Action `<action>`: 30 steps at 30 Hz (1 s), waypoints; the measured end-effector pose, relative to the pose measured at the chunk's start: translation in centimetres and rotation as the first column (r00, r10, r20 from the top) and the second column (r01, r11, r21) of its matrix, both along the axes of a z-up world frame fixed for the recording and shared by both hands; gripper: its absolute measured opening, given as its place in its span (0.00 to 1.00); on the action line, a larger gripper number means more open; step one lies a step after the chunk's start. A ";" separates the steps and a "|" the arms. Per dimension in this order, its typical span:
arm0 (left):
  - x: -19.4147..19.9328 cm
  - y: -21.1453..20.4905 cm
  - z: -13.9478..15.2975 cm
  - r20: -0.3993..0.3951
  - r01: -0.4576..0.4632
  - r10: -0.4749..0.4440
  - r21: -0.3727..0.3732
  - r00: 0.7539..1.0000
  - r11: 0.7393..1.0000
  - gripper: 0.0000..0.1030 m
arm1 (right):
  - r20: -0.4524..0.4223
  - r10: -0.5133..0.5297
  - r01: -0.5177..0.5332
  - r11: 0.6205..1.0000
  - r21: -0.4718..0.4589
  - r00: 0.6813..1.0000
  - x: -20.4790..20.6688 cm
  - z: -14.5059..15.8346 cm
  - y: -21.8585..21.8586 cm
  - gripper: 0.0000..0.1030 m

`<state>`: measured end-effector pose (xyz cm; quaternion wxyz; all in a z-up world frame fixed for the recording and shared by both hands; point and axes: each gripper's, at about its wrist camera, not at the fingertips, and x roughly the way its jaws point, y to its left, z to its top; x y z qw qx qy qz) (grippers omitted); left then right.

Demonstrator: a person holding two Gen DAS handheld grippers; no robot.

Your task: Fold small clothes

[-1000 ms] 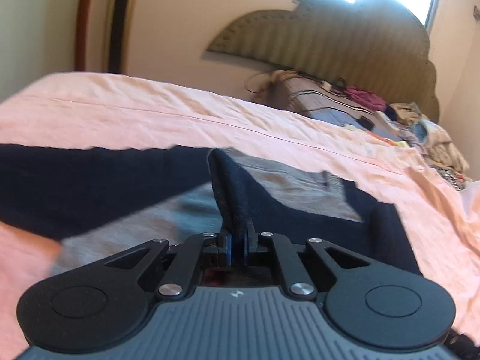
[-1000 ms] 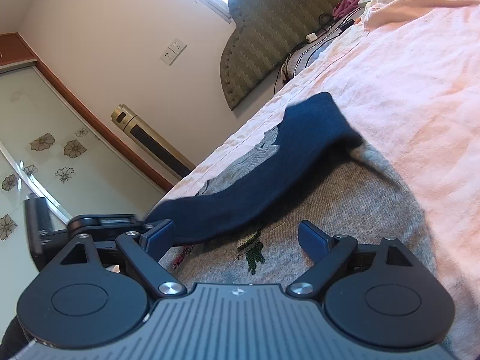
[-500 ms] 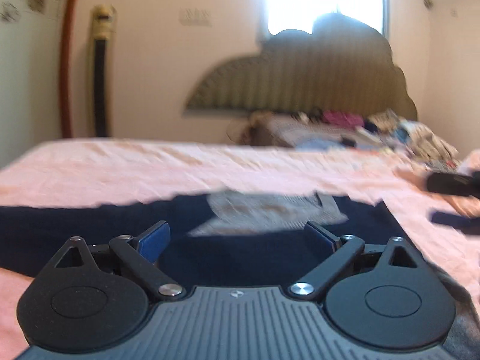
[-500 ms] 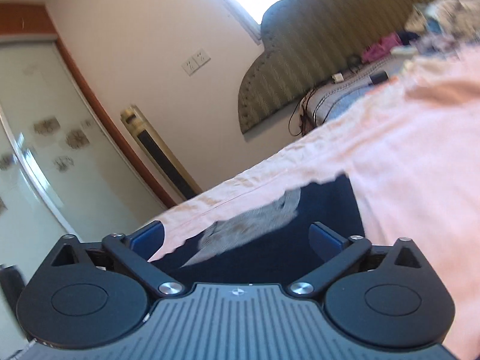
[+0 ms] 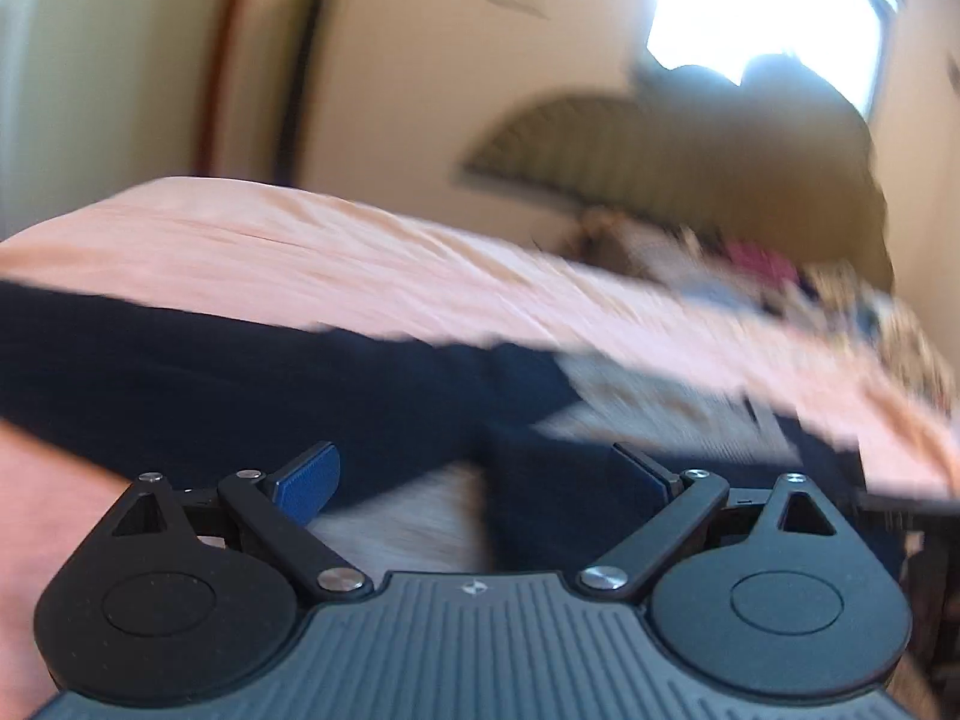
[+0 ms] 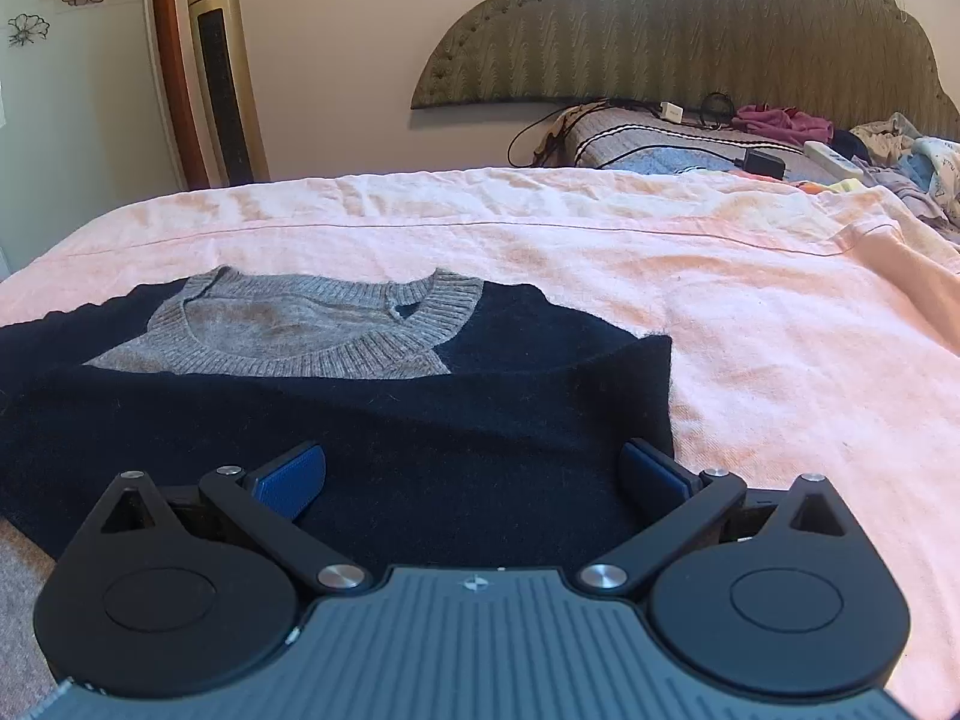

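Fingers (image 6: 288,480) of right gripper (image 6: 474,477) spread apart, empty, navy-grey sweater (image 6: 372,420) at 12 o'clock; left gripper (image 5: 474,480) likewise agape above sweater (image 5: 240,372), on pink bedsheet (image 6: 750,312).

Open pink sheet (image 6: 780,360) is left right of the sweater (image 6: 420,420) — farther back, passage is blocked by a clothes pile (image 6: 888,150), cables and the headboard (image 6: 690,24).

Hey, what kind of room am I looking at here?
Most likely a bedroom: a bed with a pink sheet, an upholstered headboard against the wall, and a sweater spread out for folding.
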<state>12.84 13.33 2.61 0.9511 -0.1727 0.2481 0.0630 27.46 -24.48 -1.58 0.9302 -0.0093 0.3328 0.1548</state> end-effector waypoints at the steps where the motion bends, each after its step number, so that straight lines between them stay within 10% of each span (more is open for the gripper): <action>1: -0.8 2.9 0.1 0.004 -0.076 0.077 -0.049 0.997 0.996 0.94 | 0.000 0.000 0.000 1.000 0.008 1.000 0.0 0.0 -0.1 1.00; 3: -2.2 9.3 -0.4 -0.016 -0.236 0.236 -0.176 0.972 0.956 0.94 | 0.000 0.001 -0.001 1.000 0.011 1.000 0.1 -0.2 -0.1 1.00; 6: -4.3 18.1 -1.8 -0.070 -0.457 0.461 -0.336 0.884 0.824 0.94 | 0.001 0.001 -0.001 1.000 -0.005 1.000 0.3 -0.4 0.1 1.00; 9: -5.7 23.7 -2.7 -0.027 -0.487 0.548 -0.497 0.836 0.718 0.94 | 0.004 0.000 0.000 1.000 -0.013 1.000 0.4 -0.5 0.3 1.00; 11: -5.6 25.5 -2.8 -0.005 -0.513 0.593 -0.505 0.806 0.694 0.94 | 0.005 -0.001 0.001 1.000 -0.008 1.000 0.3 -0.5 0.2 1.00; 13: -4.4 26.0 -2.7 -0.001 -0.533 0.597 -0.450 0.803 0.716 0.92 | 0.005 -0.001 0.001 1.000 -0.008 1.000 0.4 -0.5 0.2 1.00; 15: -2.9 25.2 -2.7 -0.017 -0.554 0.578 -0.311 0.816 0.772 0.47 | 0.005 -0.001 0.001 1.000 -0.007 1.000 0.4 -0.5 0.2 1.00; 16: -1.7 25.0 -3.2 -0.072 -0.552 0.555 -0.267 0.829 0.790 0.04 | 0.005 -0.001 0.001 1.000 -0.006 1.000 0.4 -0.5 0.2 1.00; 20: -1.6 23.0 -1.9 -0.022 -0.568 0.573 -0.162 0.819 0.807 0.05 | 0.007 -0.003 0.003 1.000 0.001 1.000 0.3 -0.5 0.1 1.00; 23: -1.1 17.7 0.9 0.107 -0.489 0.491 -0.041 0.865 0.871 0.05 | 0.006 -0.003 0.003 1.000 0.004 1.000 0.3 -0.5 0.1 1.00; 27: 1.6 5.4 4.3 0.211 -0.165 0.133 0.141 0.968 0.976 0.05 | 0.006 -0.004 0.004 1.000 0.008 1.000 0.4 -0.5 0.1 1.00; 30: 3.2 -4.5 3.9 0.127 0.134 -0.172 0.261 0.977 0.956 0.07 | 0.005 -0.005 0.005 1.000 0.018 1.000 0.4 -0.4 -0.1 1.00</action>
